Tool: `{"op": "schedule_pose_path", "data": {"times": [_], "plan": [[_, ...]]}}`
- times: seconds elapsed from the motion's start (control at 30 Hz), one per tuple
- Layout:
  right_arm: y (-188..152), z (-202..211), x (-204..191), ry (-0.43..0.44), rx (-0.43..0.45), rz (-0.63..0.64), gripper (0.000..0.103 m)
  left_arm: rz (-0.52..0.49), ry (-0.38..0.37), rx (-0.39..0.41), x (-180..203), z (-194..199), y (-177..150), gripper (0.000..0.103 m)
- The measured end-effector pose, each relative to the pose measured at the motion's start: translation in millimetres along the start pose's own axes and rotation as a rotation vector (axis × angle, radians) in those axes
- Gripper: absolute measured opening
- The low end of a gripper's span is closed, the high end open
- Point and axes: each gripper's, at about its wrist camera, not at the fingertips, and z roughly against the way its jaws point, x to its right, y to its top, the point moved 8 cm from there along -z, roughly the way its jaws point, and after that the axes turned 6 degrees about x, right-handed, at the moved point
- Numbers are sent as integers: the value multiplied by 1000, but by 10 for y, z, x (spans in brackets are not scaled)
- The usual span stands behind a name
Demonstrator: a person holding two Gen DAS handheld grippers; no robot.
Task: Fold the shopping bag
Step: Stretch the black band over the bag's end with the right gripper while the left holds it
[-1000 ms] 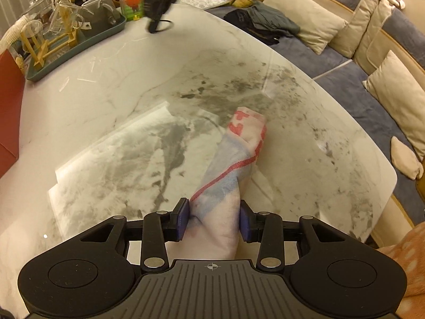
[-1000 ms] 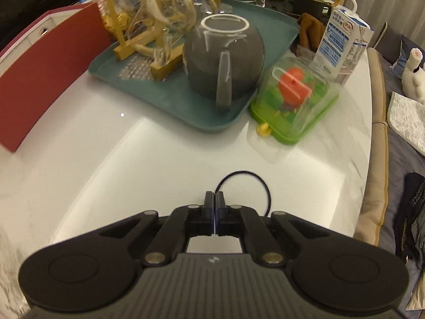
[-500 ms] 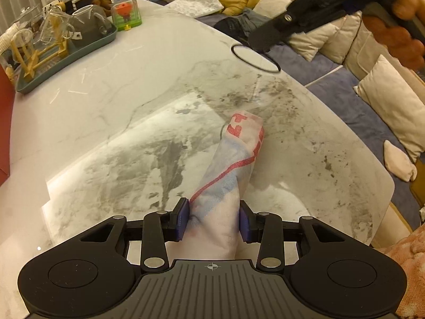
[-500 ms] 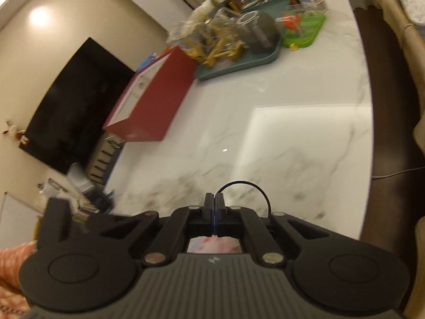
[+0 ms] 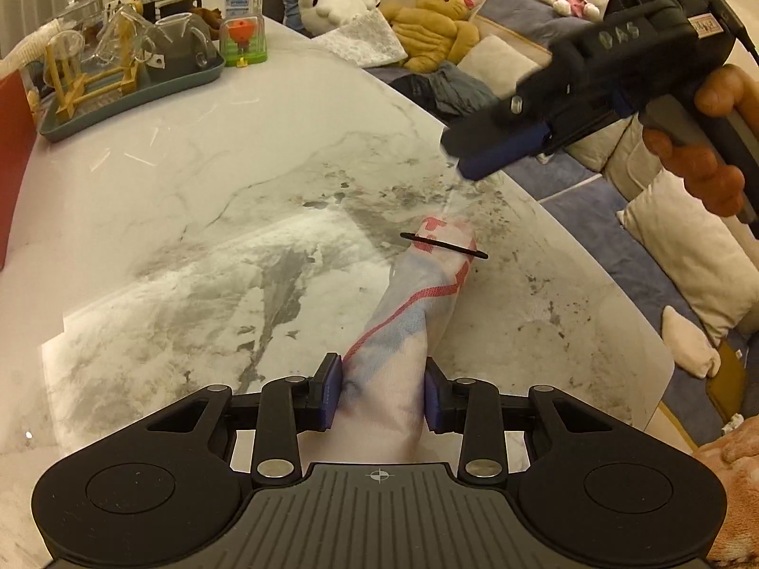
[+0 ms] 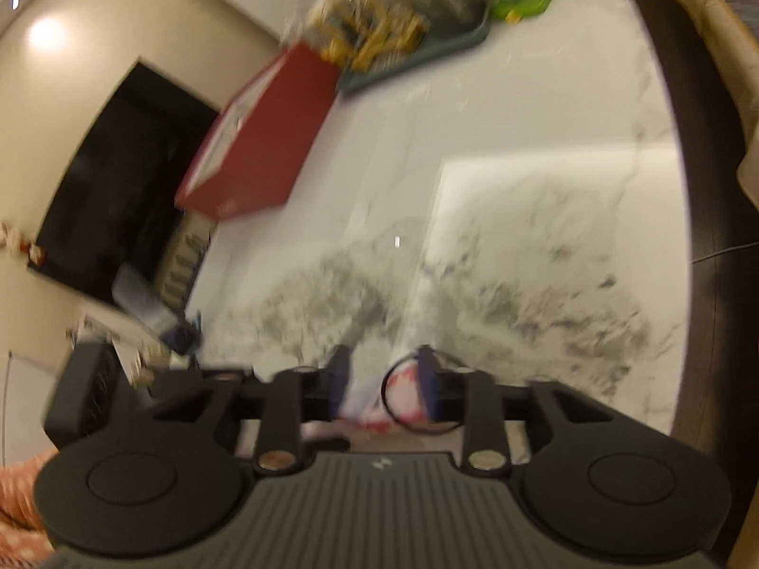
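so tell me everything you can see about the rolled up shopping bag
The shopping bag is rolled into a tight, crumpled bundle of thin whitish plastic with red printing and faint blue patches. It lies on the marble table, its near end squeezed between the fingers of the left gripper, which are closing on it. A black elastic band crosses its far end, where the right gripper, fingers opening, hangs just above.

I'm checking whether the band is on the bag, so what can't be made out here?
- Right wrist view: motion blur hides whether the hair band encircles the rolled bag.
- Left wrist view: band seen edge-on across the bag's tip; the left gripper covers the bag's near end.
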Motion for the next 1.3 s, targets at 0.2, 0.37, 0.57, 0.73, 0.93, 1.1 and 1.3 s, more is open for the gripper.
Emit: {"op": "schedule_pose_path", "data": {"times": [0.2, 0.37, 0.57, 0.73, 0.93, 1.1, 1.3], "plan": [[-92, 45, 203, -38, 34, -85, 39, 211, -102, 61, -147, 35, -30, 28], [-126, 121, 294, 25, 100, -210, 38, 287, -186, 106, -139, 71, -26, 24], [-95, 222, 169, 209, 168, -283, 39, 389, -311, 206, -135, 273, 82, 23], [34, 449, -123, 386, 239, -270, 39, 463, -410, 307, -145, 525, 242, 23], [220, 693, -455, 475, 309, -254, 39, 609, -511, 393, -200, 606, 334, 23], [237, 748, -647, 450, 326, -177, 39, 677, -551, 416, -226, 582, 335, 23], [142, 713, -664, 413, 308, -150, 43, 635, -451, 407, -324, 560, 355, 23]]}}
